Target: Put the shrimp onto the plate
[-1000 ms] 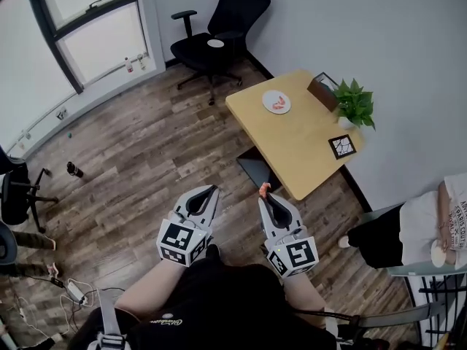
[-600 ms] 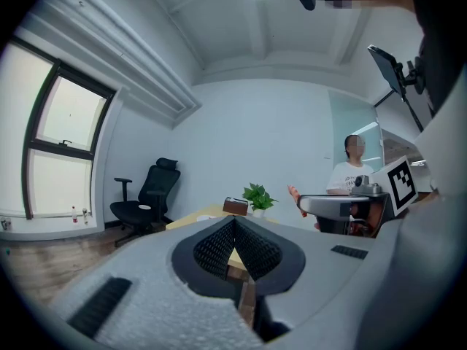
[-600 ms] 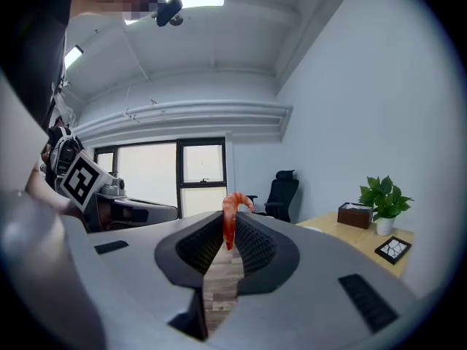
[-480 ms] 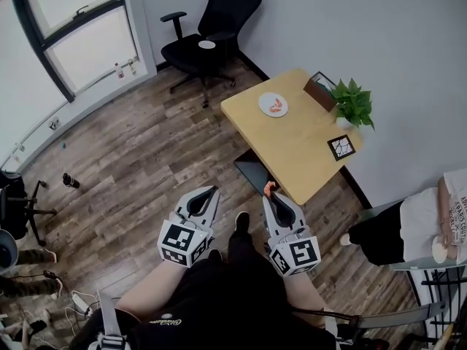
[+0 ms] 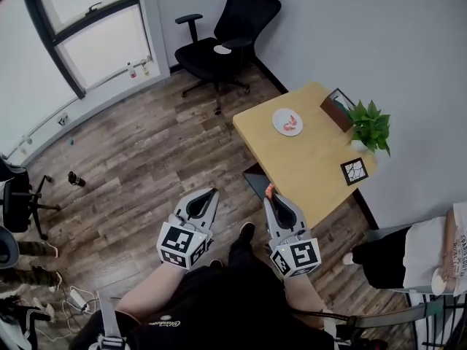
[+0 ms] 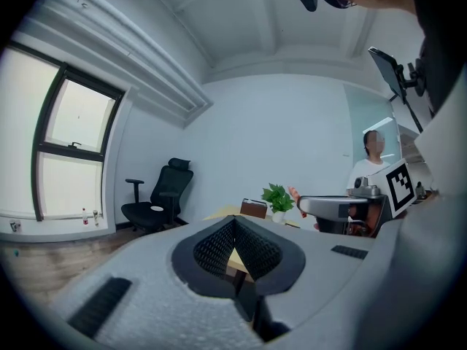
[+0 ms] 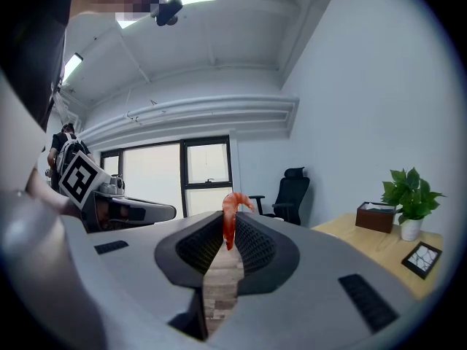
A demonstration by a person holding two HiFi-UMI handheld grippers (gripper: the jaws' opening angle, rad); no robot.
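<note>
Short of the wooden table (image 5: 314, 159), a shrimp (image 7: 229, 221) is pinched between the jaw tips of the right gripper (image 5: 269, 195). The left gripper (image 5: 213, 193) is held pressed together, empty, farther from the table.

We find no words or numbers that we can read. The left cube (image 5: 181, 245) on the left gripper (image 5: 212, 192) and the right cube (image 5: 295, 257) on the right gripper (image 5: 269, 193) each carry black-and-white square marks, but these are patterns, not letters. A small frame (image 5: 353, 170) on the table (image 5: 306, 159) shows a black-and-white pattern too. The white shirt (image 5: 458, 228) of the person sitting at the right edge has dark print, but it is too small for us to read.
</note>
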